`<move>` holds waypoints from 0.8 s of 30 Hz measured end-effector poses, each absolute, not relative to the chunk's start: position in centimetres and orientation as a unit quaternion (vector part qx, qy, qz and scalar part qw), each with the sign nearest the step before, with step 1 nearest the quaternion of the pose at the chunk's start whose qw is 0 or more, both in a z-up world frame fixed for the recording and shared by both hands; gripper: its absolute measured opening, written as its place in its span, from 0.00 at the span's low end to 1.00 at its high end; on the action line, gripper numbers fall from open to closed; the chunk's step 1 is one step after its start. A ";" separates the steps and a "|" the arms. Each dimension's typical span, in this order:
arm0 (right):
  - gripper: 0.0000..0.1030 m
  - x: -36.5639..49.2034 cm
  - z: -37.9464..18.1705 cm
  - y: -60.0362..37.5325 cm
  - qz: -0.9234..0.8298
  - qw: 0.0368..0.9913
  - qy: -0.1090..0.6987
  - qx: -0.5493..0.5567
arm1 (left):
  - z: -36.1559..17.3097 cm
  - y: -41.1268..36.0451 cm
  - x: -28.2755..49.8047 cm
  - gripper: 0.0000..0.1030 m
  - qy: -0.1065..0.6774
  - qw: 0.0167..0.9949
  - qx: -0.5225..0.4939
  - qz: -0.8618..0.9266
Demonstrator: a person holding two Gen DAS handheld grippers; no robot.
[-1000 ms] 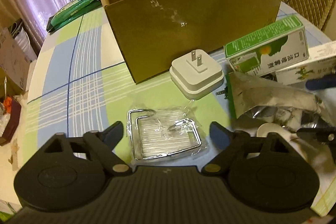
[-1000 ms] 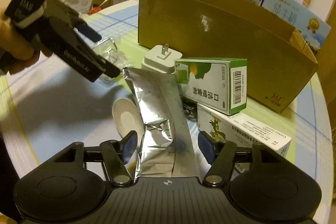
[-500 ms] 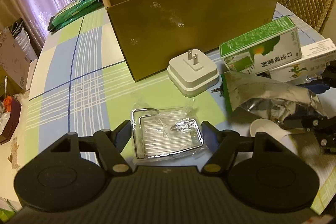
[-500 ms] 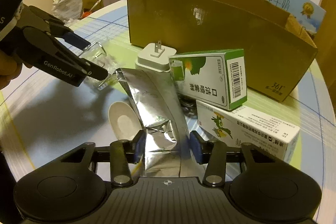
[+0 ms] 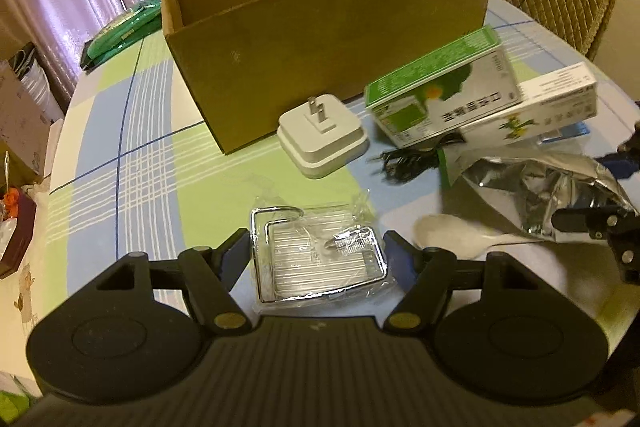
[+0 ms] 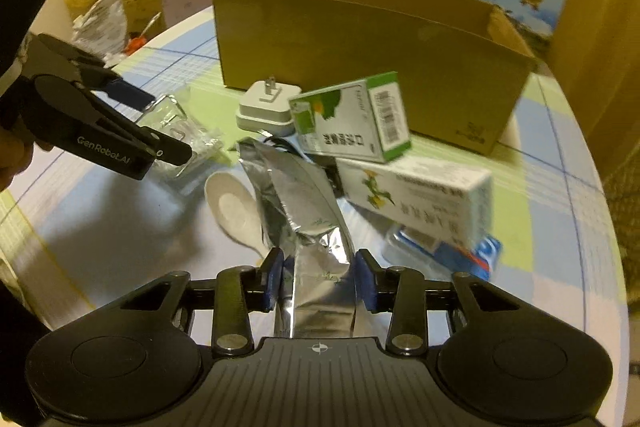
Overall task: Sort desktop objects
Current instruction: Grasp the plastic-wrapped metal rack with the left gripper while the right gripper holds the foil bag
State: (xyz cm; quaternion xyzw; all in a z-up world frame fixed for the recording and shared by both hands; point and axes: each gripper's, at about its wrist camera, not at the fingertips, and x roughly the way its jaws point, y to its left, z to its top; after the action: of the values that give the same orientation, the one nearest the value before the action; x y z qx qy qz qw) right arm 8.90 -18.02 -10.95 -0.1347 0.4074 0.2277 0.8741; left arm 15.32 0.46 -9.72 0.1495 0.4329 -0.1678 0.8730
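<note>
We're at pickup: right gripper (image 6: 319,281) is pinched on the foil pouch (image 6: 304,211), left gripper (image 5: 316,259) is spread wide around the bagged wire rack (image 5: 320,259), not yet gripping it. Both lie in front of the cardboard box (image 5: 320,55). Next, prob.: close on rack, lift both over box rim. Plaid tablecloth (image 5: 132,147), cluttered room behind the box.
</note>
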 end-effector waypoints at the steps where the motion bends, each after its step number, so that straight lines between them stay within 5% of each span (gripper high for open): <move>1: 0.33 8.5 -10.7 -18.2 0.222 0.876 0.406 -0.134 | -9.4 0.2 14.9 0.66 0.432 0.874 0.148 -0.165; 12: 0.34 6.0 -11.1 -18.9 0.235 0.871 0.404 -0.155 | -9.5 -2.7 9.8 0.66 0.434 0.882 0.120 -0.141; 18: 0.59 6.2 -11.5 -19.0 0.232 0.863 0.411 -0.179 | -10.6 -2.4 9.1 0.66 0.436 0.880 0.124 -0.139; 24: 0.62 6.8 -12.1 -18.9 0.238 0.846 0.449 -0.164 | -11.3 -1.2 9.0 0.68 0.440 0.881 0.103 -0.140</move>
State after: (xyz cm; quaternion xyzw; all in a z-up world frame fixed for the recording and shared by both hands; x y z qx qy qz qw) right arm 6.77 -18.94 -12.12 -0.1636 0.4490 0.2380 0.8456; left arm 9.03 -1.22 -11.29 0.1029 0.4400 -0.1404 0.8810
